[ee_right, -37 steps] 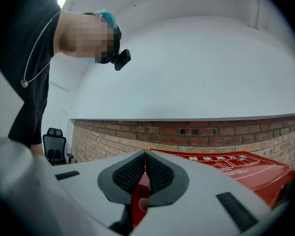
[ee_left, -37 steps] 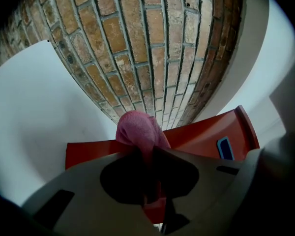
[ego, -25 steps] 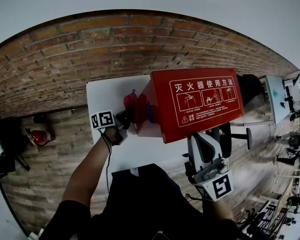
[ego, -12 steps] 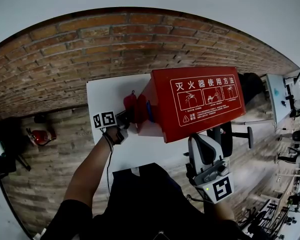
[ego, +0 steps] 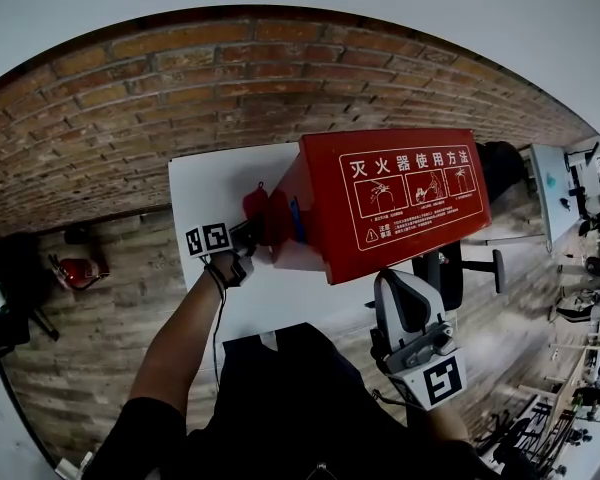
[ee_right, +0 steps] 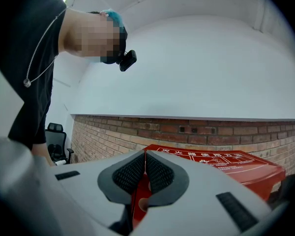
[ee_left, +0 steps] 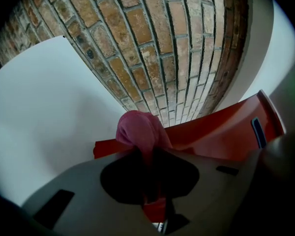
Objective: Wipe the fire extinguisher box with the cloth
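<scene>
The red fire extinguisher box (ego: 380, 203), with white print on its face, stands on a white table (ego: 210, 183). My left gripper (ego: 250, 236) is at the box's left side, shut on a pink cloth (ego: 257, 205) that rests against that side. In the left gripper view the cloth (ee_left: 140, 132) bunches out from the shut jaws of the left gripper (ee_left: 148, 156), with the box's red edge (ee_left: 221, 136) just behind. My right gripper (ego: 400, 293) hangs below the box, apart from it. In its own view the right gripper (ee_right: 145, 165) is shut with nothing between its pads, and the box (ee_right: 221, 163) lies beyond.
A brick wall (ego: 230, 78) runs behind the table. A black office chair (ego: 460, 268) stands under the box's right end. A small red extinguisher (ego: 77, 271) lies on the floor at the left. A desk (ego: 550, 193) is at the far right.
The left gripper and the cloth have shifted slightly left along the box's side. The right gripper has barely moved.
</scene>
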A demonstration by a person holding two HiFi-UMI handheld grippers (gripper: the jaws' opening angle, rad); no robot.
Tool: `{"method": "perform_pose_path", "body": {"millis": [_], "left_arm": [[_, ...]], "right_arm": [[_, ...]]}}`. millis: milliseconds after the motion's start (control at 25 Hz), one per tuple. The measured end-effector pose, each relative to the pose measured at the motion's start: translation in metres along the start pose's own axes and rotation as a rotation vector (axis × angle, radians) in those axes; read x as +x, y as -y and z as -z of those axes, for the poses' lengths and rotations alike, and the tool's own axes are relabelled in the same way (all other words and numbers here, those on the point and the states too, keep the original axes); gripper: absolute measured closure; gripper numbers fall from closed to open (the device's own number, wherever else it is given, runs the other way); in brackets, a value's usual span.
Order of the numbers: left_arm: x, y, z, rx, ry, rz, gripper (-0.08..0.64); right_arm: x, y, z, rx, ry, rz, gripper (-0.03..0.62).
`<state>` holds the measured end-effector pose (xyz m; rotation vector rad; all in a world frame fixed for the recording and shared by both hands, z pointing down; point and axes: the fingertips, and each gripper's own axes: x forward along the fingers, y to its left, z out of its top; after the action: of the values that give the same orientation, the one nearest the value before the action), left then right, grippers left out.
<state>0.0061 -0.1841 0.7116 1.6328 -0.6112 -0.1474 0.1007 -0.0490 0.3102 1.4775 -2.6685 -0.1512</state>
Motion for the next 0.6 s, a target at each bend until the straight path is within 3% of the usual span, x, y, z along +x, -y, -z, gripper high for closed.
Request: {"method": "perform_pose_path", "body": {"millis": [600], "left_arm": [[0.009, -0.027, 0.002, 0.042, -0.023, -0.057, 0.469]], "right_arm": [[0.005, -0.004, 0.004, 0.003, -0.009, -0.01, 0.571]]}}
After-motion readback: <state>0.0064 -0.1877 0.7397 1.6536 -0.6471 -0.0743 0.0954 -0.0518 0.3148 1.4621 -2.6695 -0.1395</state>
